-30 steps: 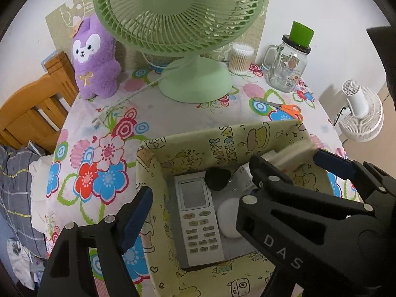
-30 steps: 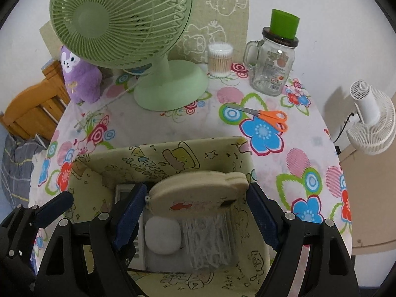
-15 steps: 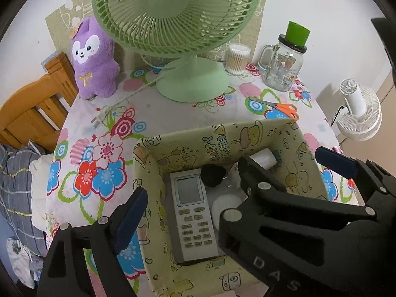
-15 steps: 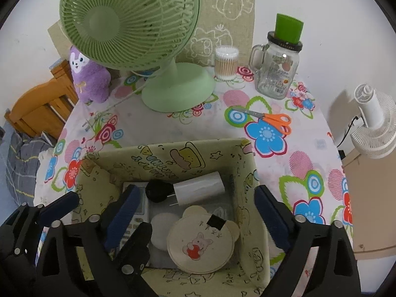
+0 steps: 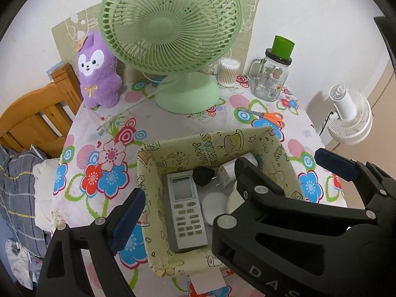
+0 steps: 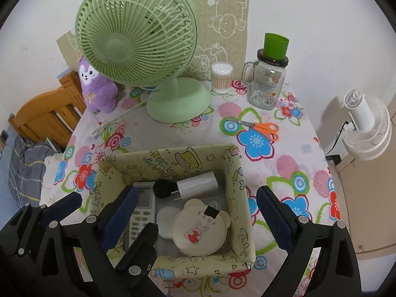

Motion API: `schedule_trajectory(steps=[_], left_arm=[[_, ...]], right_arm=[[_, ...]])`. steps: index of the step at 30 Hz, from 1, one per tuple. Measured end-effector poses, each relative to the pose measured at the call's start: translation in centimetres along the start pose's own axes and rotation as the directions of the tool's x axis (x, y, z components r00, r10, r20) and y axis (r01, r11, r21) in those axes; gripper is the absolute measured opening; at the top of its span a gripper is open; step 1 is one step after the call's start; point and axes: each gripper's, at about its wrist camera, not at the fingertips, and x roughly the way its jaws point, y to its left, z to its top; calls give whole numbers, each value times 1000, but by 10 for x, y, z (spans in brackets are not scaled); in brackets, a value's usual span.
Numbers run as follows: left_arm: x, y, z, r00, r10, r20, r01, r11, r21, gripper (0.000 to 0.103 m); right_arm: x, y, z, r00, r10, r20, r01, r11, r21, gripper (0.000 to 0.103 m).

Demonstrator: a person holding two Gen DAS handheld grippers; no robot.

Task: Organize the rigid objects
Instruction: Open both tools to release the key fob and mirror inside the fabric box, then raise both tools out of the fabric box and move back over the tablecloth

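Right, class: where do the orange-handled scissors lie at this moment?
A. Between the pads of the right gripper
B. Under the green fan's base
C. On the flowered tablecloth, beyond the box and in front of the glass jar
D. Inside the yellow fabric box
C: the scissors lie flat on the tablecloth, beyond the yellow box and nearer than the glass jar, held by no gripper.
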Motion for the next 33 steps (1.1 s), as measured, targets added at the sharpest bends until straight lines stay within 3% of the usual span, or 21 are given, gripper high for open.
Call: schedule_trajectory(steps=[33], left_arm=[[-89,-5,-52,993,-8,118,0,998,68,95]], right_arm=[[-105,17,-52,991,-51,121,54,998,-22,98]])
